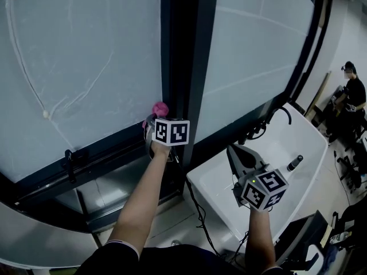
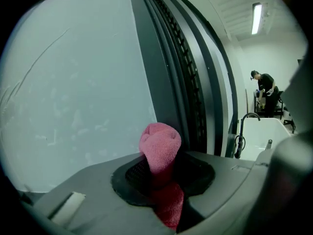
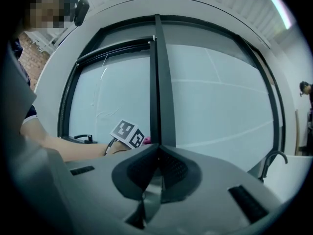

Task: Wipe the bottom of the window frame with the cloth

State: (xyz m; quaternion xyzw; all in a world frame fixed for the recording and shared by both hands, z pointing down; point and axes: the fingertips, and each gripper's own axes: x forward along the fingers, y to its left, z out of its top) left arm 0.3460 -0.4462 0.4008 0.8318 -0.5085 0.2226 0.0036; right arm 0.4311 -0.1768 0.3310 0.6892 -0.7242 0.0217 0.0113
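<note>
**A:** Where are we, then?

**B:** Our left gripper (image 1: 155,118) is clenched on the pink cloth (image 1: 159,107). A rounded wad pokes out past the jaw tips, and a tail hangs back behind them. The wad sits at the glass, just left of the dark central upright (image 1: 182,67) on that gripper's right.

**A:** And the bottom rail (image 1: 109,148)?

**B:** It runs below the left gripper and away to its left. The cloth is above it, not on it, so we judge the wiping of the rail not yet begun.

**A:** Our right gripper (image 1: 233,151)?

**B:** Its jaws are pressed together with nothing between them. It hangs over the white sink (image 1: 212,188), well apart from the cloth.

**A:** What could trip us up from here?

**B:** Mostly the small amount of cloth ahead of the jaws. If we come down too flat, the hard jaw tips could meet the rail before the wad does, and we'd scrape rather than wipe.

**A:** And the drag along the rail?

**B:** Friction could tug the wad back through the jaws, or right out of them if the grip is light. There's also a latch (image 1: 69,156) standing on the rail, well to the left of the left gripper. A sweep that way could snag the cloth on it.

**A:** Anything else?

**B:** The cable (image 1: 192,193) trailing from the left gripper may catch on something as we lower it.
</note>
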